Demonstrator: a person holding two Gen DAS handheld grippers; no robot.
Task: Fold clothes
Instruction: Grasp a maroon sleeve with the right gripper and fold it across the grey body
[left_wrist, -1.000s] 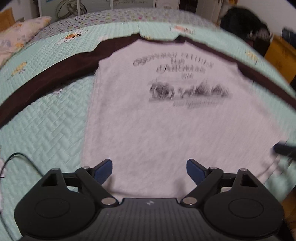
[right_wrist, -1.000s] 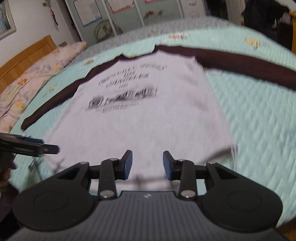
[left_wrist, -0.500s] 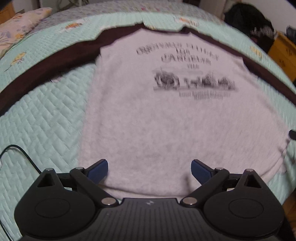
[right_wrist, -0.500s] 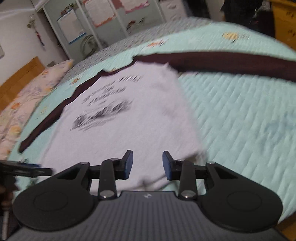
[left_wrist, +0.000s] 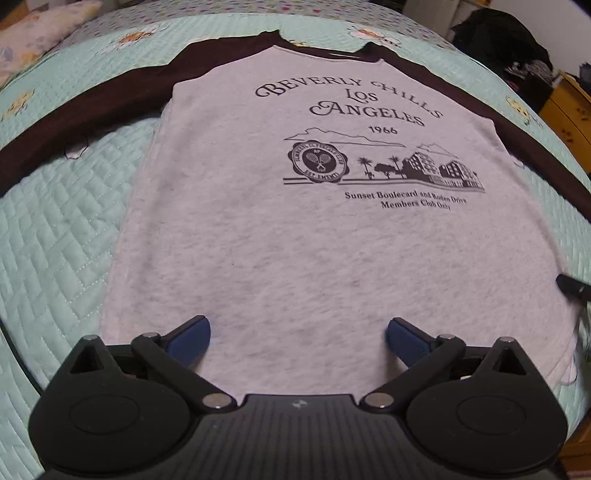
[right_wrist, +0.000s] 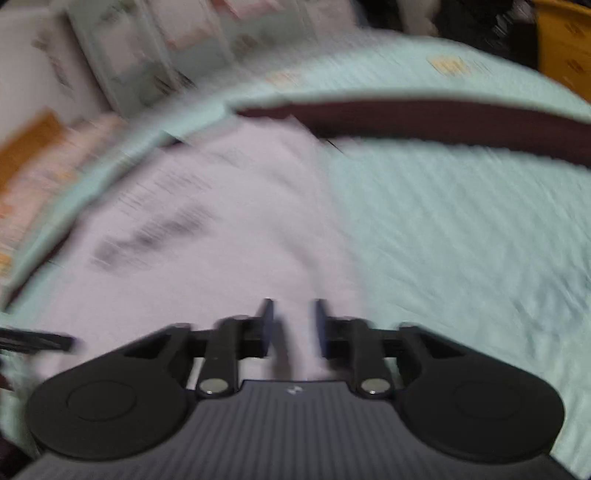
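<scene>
Sweatshirt (left_wrist: 295, 240), grey with dark sleeves, lies flat and face up on the quilted bed (left_wrist: 66, 221), hem toward both tools. The left tool (left_wrist: 297, 332) hovers over the hem, its jaws opening wide with nothing pinched. The right tool (right_wrist: 293, 325) sits at the hem's right corner; its view is blurred, with a narrow gap showing between its jaws and cloth in that gap. A good fold probably wants matching corner grips, both pinching all layers before lifting evenly.

The picture is blurred. The right gripper (right_wrist: 293, 325) hangs over the grey shirt (right_wrist: 221, 236), its jaws a little apart with shirt cloth seen between them. A dark sleeve (right_wrist: 443, 122) crosses the green quilt (right_wrist: 461, 229).
</scene>
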